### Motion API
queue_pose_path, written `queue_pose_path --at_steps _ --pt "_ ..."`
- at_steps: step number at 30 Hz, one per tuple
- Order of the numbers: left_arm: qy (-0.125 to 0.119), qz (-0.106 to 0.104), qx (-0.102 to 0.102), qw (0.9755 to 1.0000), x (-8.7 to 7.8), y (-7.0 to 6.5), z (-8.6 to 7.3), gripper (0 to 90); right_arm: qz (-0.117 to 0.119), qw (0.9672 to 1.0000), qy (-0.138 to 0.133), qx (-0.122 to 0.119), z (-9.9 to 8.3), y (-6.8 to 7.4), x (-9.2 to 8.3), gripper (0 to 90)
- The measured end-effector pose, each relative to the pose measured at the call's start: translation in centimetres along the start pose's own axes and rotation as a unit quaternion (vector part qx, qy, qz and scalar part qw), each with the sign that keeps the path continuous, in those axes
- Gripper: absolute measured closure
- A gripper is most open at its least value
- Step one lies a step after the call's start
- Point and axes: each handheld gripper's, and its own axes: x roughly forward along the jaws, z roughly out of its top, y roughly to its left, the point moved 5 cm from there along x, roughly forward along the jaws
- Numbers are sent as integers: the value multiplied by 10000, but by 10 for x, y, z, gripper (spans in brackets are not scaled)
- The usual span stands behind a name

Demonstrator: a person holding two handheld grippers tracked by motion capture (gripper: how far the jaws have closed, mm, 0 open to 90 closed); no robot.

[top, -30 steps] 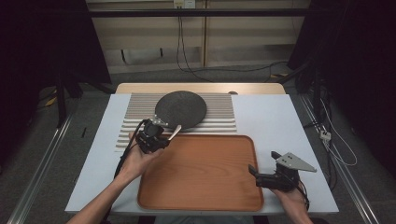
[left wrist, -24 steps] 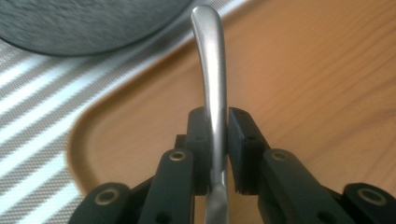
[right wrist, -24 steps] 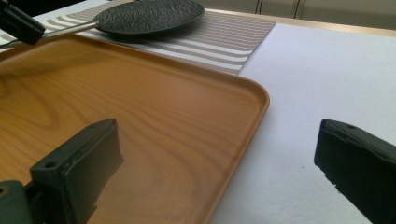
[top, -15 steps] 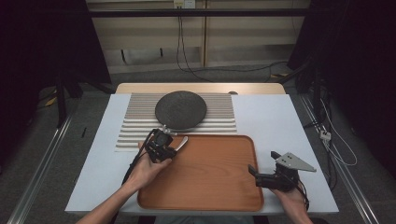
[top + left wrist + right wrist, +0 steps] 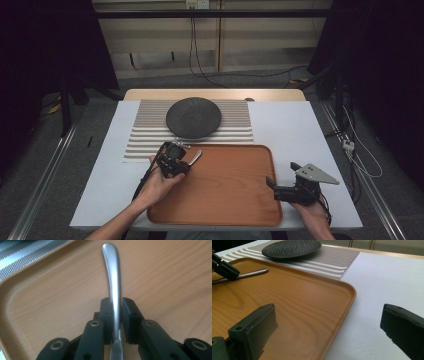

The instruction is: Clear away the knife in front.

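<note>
A silver utensil (image 5: 111,270) is pinched by its shaft between the pads of my left gripper (image 5: 116,307), with its rounded handle end pointing away over the wooden tray (image 5: 162,277). In the high view the left gripper (image 5: 172,161) sits low over the tray's far left corner and the utensil (image 5: 196,156) sticks out to the right. My right gripper (image 5: 281,175) is open and straddles the right rim of the tray (image 5: 225,195). In the right gripper view its jaws stand wide apart, one over the tray (image 5: 312,302) and one over the white table, with nothing between them.
A dark round plate (image 5: 193,117) rests on a striped mat (image 5: 145,135) beyond the tray. A white cover (image 5: 300,130) lies over the table to the right. The right gripper view also shows the plate (image 5: 292,248), the utensil (image 5: 253,272) and the left gripper (image 5: 224,268) farther off.
My left gripper has carried the utensil from the striped mat toward me and down, to the tray's far left corner. The right gripper has stayed put.
</note>
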Motion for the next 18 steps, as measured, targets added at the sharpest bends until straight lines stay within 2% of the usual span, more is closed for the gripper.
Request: queue_pose_path --at_steps 9,13,14,16,18 --pt "-82 -14 -97 9999 -7 0 -12 792 20 10000 4 -13 0 0 1 7" --pt "-82 -101 -103 9999 -7 1 -13 785 37 10000 -4 -24 0 0 1 7" --pt "-99 -153 -156 9997 -7 1 -13 767 38 10000 -5 -22 0 0 1 7" --pt "-111 -165 -88 9998 -8 1 -13 712 53 10000 -4 -27 0 1 1 7" --pt "-120 -166 -14 9998 -8 2 -14 620 64 10000 -12 -19 0 1 1 7"
